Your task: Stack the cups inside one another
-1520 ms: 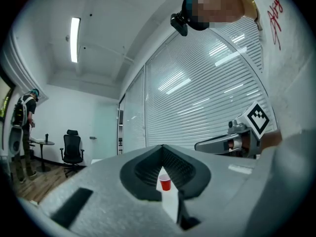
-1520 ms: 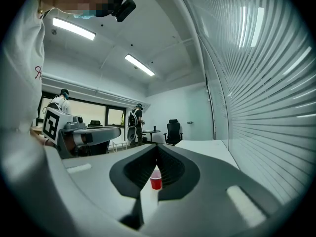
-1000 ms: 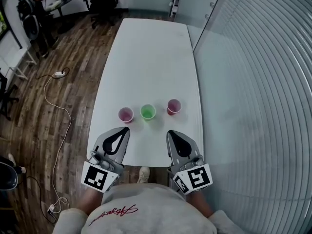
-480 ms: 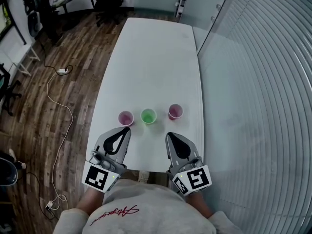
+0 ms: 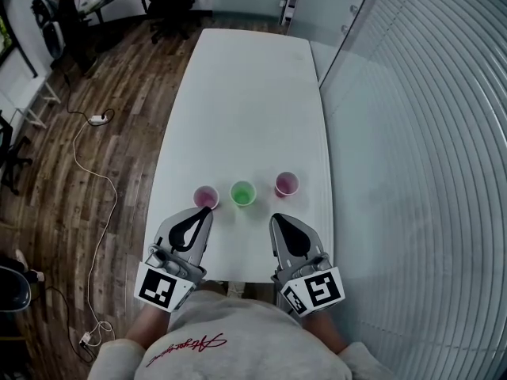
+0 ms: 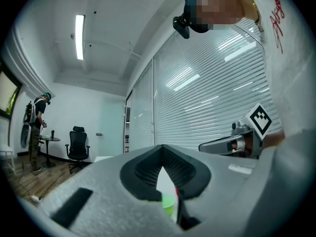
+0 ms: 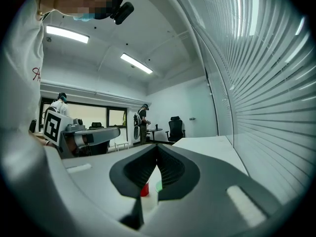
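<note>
Both pairs of jaws are closed tip to tip with nothing held. The left gripper [image 5: 207,210] has its tips just beside the left pink cup [image 5: 206,197]; from the head view they look barely apart, though contact cannot be ruled out. The right gripper [image 5: 276,218] is closed the same way and sits near the right pink cup [image 5: 286,184] without touching it. The green cup [image 5: 242,193] stands between the two pink ones. All three are upright in a row near the close end of the white table [image 5: 245,93], each apart from its neighbour, none stacked.
</note>
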